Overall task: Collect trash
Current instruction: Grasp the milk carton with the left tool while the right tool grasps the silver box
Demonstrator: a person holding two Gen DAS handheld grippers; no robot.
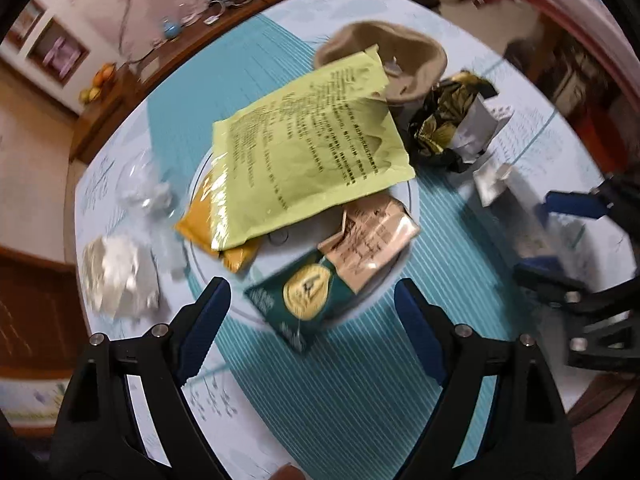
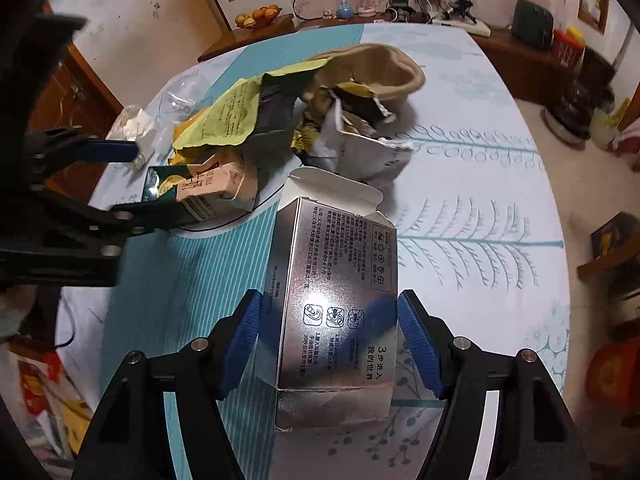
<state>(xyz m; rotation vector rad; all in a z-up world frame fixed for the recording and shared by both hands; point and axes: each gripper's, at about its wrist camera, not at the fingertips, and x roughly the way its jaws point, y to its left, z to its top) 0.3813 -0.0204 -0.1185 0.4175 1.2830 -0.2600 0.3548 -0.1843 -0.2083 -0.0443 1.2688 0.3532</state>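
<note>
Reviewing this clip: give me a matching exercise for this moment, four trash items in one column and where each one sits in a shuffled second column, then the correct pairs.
Items
1. silver carton
2. yellow-green printed pouch
3. crumpled white tissue
4. brown paper bowl

Places
A. on the tablecloth at the table's left edge in the left wrist view
B. between the open fingers of the right gripper
C. at the far end of the pile, past the pouches
D. on top of the pile on the white plate

Pairs: 1-B, 2-D, 3-A, 4-C
</note>
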